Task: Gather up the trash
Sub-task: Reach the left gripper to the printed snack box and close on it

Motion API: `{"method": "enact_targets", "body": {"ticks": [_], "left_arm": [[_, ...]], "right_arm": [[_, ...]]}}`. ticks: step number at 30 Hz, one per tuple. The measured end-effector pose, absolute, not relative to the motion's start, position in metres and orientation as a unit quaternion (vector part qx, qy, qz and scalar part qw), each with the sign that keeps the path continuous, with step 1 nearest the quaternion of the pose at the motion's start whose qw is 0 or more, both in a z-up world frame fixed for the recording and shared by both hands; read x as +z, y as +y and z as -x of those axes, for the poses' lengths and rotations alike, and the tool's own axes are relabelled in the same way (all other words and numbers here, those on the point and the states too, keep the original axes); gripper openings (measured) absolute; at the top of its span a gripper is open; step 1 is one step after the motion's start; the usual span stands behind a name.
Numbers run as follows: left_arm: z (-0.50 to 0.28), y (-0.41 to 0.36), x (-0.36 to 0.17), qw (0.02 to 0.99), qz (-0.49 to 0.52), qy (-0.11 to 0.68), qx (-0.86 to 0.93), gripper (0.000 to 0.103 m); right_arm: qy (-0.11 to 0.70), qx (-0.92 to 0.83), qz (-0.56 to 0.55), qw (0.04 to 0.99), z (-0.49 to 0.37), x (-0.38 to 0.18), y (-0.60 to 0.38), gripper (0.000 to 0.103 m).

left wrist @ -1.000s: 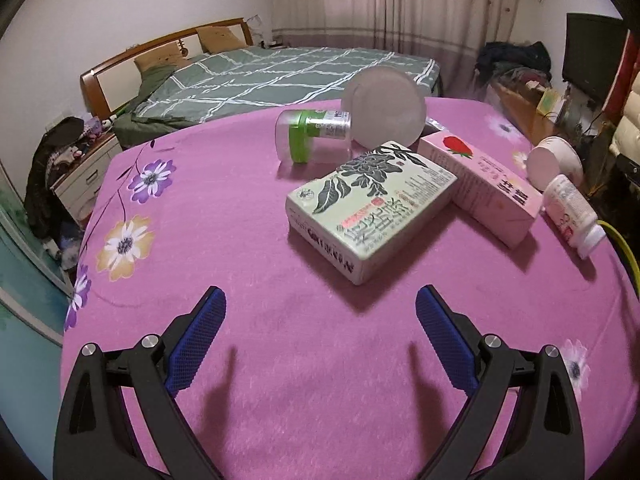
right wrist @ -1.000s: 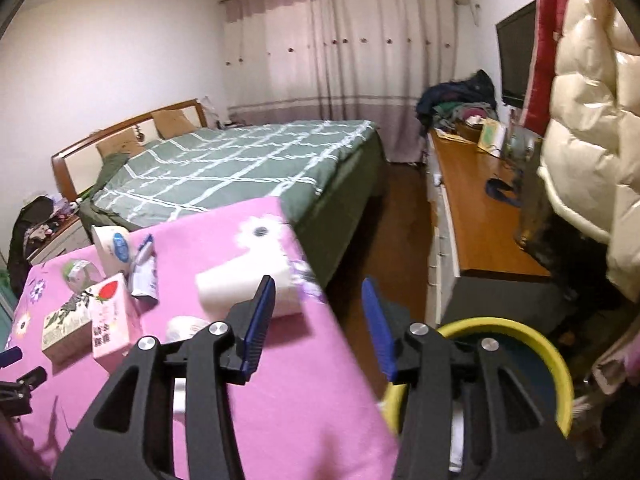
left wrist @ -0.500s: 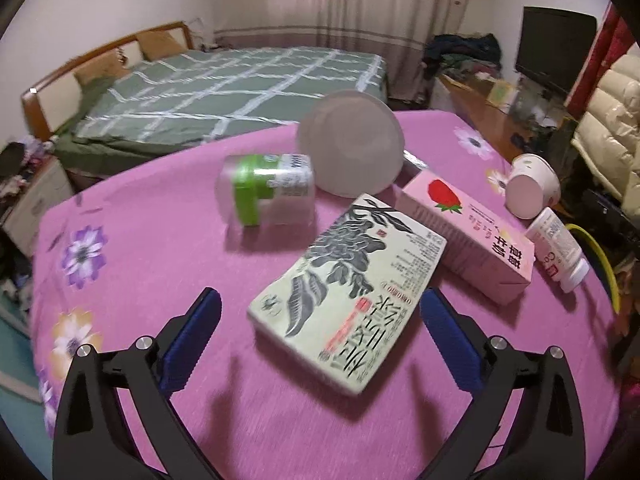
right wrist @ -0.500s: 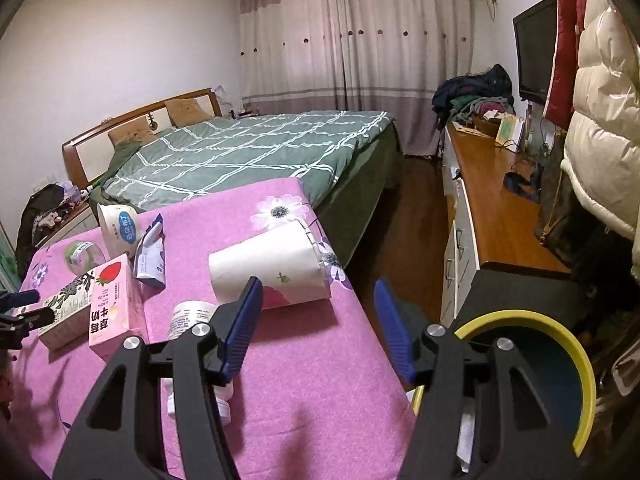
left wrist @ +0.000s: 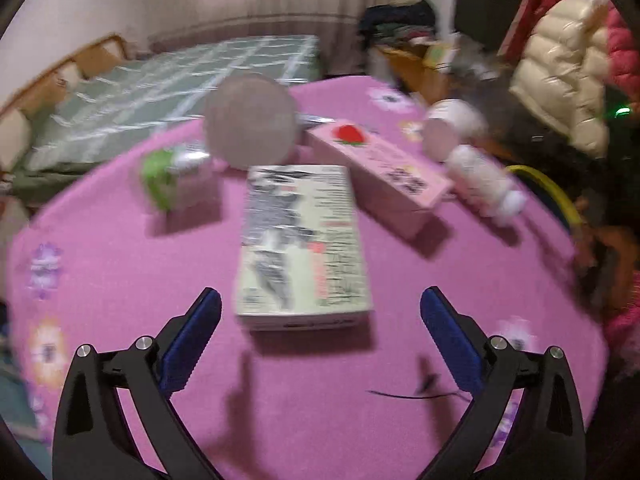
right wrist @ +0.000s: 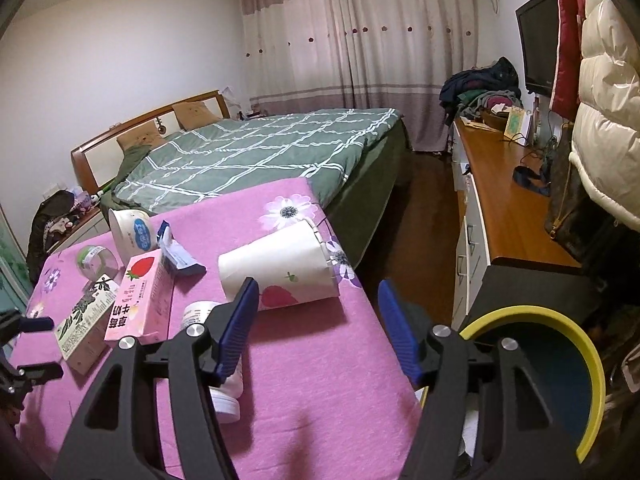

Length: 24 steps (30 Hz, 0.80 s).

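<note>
The left tool (left wrist: 320, 312) is held wide, lined up on the box (left wrist: 302, 240) mid-counter (left wrist: 120, 264); a short advance and squeeze are called for. The right tool (right wrist: 316, 320), having just been opening, holds nothing beside the bin (right wrist: 588, 364).

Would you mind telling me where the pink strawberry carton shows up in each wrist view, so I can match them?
Left wrist: pink strawberry carton lies right of centre, beyond the green tea box.
Right wrist: the carton lies at lower left.
Shared landmark: the tea box lying alongside it.
</note>
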<state>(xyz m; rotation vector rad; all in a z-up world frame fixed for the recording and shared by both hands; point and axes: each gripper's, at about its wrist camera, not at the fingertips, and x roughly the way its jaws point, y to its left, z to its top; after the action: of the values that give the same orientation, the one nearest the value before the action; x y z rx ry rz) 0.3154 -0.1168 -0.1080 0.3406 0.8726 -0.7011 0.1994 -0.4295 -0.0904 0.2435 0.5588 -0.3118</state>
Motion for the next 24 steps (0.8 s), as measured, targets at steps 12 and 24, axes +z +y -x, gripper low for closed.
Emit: {"method": "enact_targets", "body": {"ticks": [12, 24], "left_arm": [[-0.348, -0.141, -0.114, 0.837, -0.115, 0.453, -0.285, 0.098], [-0.370, -0.158, -0.142, 0.832, -0.154, 0.483, -0.227, 0.098]], "right_arm": [[0.280, -0.151, -0.121, 0.940, -0.202, -0.091, -0.429, 0.063], [0.285, -0.142, -0.127, 0.939, -0.203, -0.092, -0.430, 0.064]]}}
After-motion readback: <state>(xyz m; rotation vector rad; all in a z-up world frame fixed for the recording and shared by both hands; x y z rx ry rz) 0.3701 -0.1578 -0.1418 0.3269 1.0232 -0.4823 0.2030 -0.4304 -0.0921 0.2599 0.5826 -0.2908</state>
